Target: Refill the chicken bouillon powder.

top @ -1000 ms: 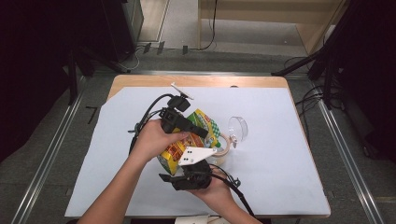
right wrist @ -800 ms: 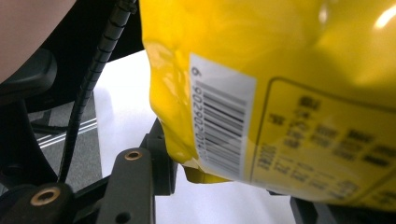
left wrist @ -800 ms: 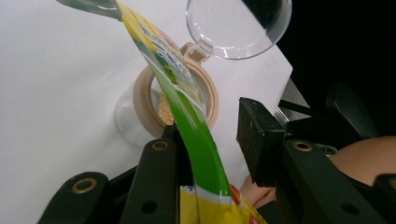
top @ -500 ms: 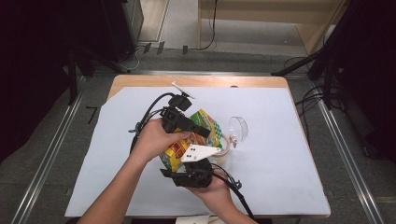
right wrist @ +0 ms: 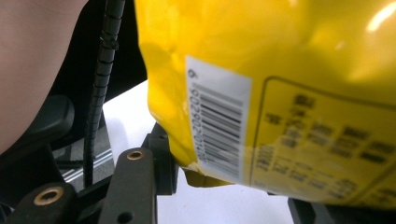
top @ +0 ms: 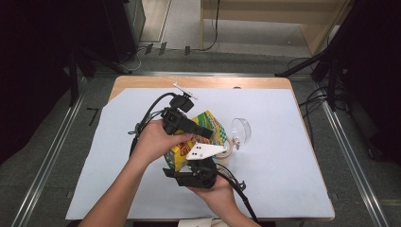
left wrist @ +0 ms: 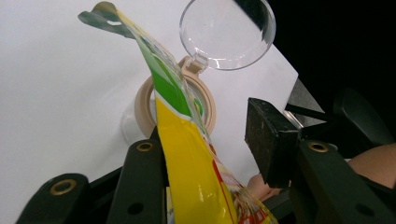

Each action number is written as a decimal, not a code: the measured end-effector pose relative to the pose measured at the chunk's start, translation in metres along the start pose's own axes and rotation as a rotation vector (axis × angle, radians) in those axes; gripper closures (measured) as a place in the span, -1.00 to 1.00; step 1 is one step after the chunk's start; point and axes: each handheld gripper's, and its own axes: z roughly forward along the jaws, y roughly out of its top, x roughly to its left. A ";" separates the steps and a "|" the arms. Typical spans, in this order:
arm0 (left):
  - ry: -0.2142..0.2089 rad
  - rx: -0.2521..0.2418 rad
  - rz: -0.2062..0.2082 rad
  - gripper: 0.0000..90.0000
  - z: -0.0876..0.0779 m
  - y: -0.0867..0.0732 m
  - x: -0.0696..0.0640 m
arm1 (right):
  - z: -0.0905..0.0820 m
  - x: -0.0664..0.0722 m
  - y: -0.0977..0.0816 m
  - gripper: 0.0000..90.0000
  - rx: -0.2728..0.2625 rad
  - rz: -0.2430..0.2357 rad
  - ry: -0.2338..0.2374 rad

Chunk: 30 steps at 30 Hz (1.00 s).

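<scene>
A yellow and green snack bag (top: 208,125) hangs tilted over an open jar with a beige rim (top: 227,150). The jar's clear lid (top: 242,128) is flipped back. My left gripper (top: 204,132) straddles the bag's upper part (left wrist: 187,154). Its jaws have just been opening: one jaw lies against the bag, and the other pad (left wrist: 268,140) stands apart from it. The bag's torn mouth points at the jar rim (left wrist: 142,105) and lid (left wrist: 226,32). My right gripper (top: 187,165) is shut on the bag's lower barcode end (right wrist: 280,70), its jaws having eased open slightly.
A white sheet (top: 283,179) covers the wooden table (top: 142,81). Cables trail from both grippers across the sheet near the hands. Metal floor rails run along both sides of the table.
Hardly anything differs: the left hand has shifted a touch, while the bag, the jar and the right hand keep their places.
</scene>
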 end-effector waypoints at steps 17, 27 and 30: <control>0.017 0.010 0.009 0.51 -0.001 0.004 -0.001 | 0.004 0.004 0.005 0.32 0.034 -0.095 -0.047; 0.016 0.011 -0.014 0.49 -0.006 0.008 0.001 | 0.005 0.002 0.013 0.33 0.016 -0.075 -0.028; 0.018 0.015 -0.013 0.49 -0.005 0.007 0.002 | 0.007 0.001 0.011 0.33 0.018 -0.074 -0.024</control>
